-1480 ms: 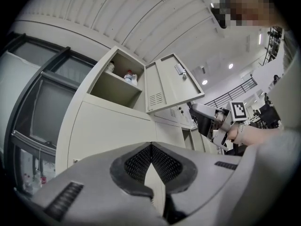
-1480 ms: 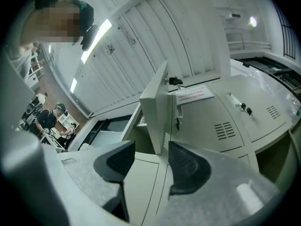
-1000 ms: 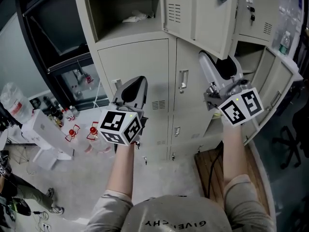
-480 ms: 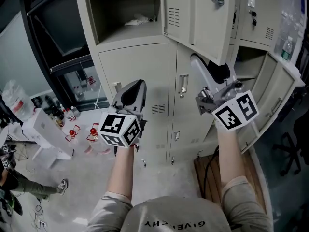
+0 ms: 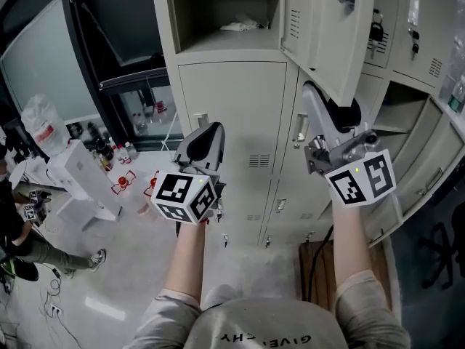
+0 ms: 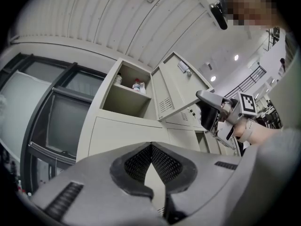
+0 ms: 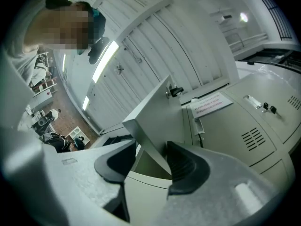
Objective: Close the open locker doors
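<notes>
Right gripper (image 5: 330, 102), spread, straddles the open door (image 5: 320, 27) corner at one o'clock — seemingly to push it; left gripper (image 5: 207, 133) pressed together, idle.

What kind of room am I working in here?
Probably a workshop or lab locker area: beige metal lockers, a dark glass partition beside them, boxes and bottles on the concrete floor.

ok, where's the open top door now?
Head view, upper right: the door hangs open off the top locker, right above the right gripper. In the right gripper view its corner sits between the fingers, which have just been closing.
</notes>
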A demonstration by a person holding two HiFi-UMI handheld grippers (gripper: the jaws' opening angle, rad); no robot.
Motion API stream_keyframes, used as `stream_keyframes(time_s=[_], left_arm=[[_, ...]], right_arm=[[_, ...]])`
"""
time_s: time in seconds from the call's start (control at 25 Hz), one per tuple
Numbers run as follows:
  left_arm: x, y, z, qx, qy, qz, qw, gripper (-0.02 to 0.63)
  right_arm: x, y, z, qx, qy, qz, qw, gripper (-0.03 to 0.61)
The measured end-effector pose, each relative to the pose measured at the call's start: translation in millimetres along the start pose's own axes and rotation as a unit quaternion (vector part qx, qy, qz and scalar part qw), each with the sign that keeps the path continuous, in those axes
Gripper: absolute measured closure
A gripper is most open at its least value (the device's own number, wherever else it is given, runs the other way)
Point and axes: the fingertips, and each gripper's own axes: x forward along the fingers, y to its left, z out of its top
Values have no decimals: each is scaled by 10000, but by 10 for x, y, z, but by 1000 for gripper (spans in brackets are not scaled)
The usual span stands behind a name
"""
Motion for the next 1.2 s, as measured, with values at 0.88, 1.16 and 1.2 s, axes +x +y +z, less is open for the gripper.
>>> stream_keyframes(time_s=[0.88,1.16,1.2], left_arm=[[-8,834,30,98,-3,-238,9997,617],[-4,1007,33,98,-77,-390,9992,617],[-7,1045,38,80,-88,-398,9991,617]], right_arm=[[606,590,-340,-1214,-164,-232,9922,360],[750,724,-468,-1509,-40,-268,9882,351],[784,747,-489,-1561,-13,-258,9874,350]])
